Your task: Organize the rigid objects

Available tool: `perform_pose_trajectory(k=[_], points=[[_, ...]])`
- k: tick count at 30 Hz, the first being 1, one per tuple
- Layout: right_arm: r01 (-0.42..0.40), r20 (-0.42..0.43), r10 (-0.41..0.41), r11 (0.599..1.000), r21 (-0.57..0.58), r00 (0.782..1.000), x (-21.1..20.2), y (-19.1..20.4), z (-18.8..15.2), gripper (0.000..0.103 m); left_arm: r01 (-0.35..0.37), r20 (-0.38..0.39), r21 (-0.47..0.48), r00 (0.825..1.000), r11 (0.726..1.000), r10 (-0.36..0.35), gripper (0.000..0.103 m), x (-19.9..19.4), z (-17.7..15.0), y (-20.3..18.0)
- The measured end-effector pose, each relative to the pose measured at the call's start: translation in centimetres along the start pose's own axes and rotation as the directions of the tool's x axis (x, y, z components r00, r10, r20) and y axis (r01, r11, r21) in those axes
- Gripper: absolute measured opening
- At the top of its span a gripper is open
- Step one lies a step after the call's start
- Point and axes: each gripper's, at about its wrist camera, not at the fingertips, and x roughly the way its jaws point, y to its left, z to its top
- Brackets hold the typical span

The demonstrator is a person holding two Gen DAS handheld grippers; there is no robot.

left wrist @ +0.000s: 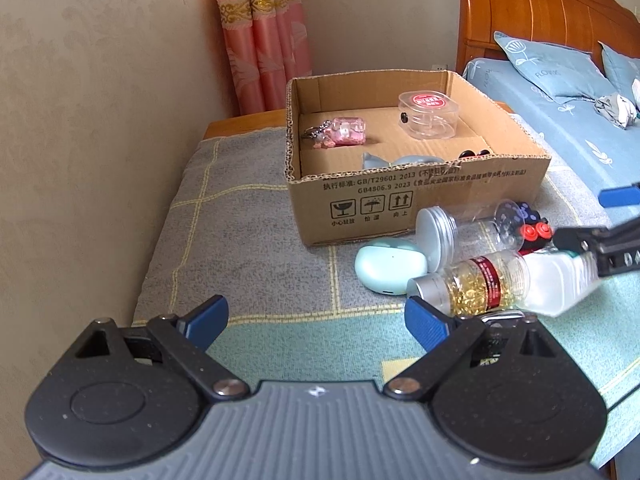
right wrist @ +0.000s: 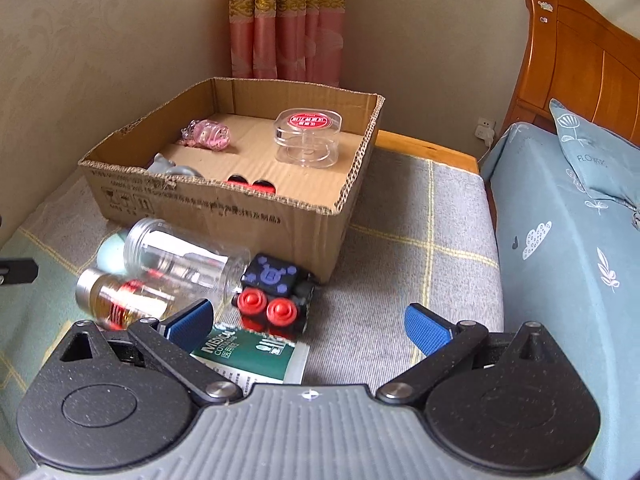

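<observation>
A cardboard box (left wrist: 432, 196) (right wrist: 256, 216) sits on the cloth-covered table and holds a clear round case with a red label (left wrist: 428, 114) (right wrist: 308, 138), a pink keychain case (left wrist: 344, 130) and a grey-blue item. In front of it lie a mint earbud case (left wrist: 390, 266), a clear jar with a silver lid (left wrist: 460, 232) (right wrist: 180, 258), a small bottle of gold capsules (left wrist: 476, 286) (right wrist: 120, 300), a black fidget cube with red buttons (right wrist: 276, 300) and a white bottle with a green label (right wrist: 256, 354). My left gripper (left wrist: 316, 322) is open and empty. My right gripper (right wrist: 310, 326) is open above the white bottle.
A bed with blue sheets (right wrist: 568, 240) and a pillow (left wrist: 548, 64) borders the table on the right, with a wooden headboard (right wrist: 580, 72) behind. A beige wall runs along the left and pink curtains (left wrist: 264, 36) hang in the corner.
</observation>
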Motion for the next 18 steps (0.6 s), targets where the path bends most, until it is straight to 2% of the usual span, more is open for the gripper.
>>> perform_pose_trajectory(k=[6,12,15,18], points=[[0.008,0.009,-0.008,1.000,-0.001,1.000,-1.7,0.6,-2.1,0.103,0.007,-0.003,0.002,1.000,1.000,-0.007,0.095,0.0,0.0,-0.1],[-0.028,0.049,0.026,0.999,0.035,0.998,-3.3,2.6,-3.7,0.103,0.039,-0.009,0.007,0.999,0.999,-0.039,0.095,0.2,-0.1,-0.7],[-0.003,0.046,0.004,1.000,-0.008,0.999,-2.9,4.8,-4.8,0.103,0.070,-0.022,0.004,0.997,0.998,-0.069,0.095,0.4,-0.3,-0.9],[0.071,0.048,-0.069,0.996,-0.048,0.996,-2.3,6.0,-5.7,0.103,0.095,-0.035,0.009,0.995,0.995,-0.094,0.095,0.5,-0.7,-1.3]])
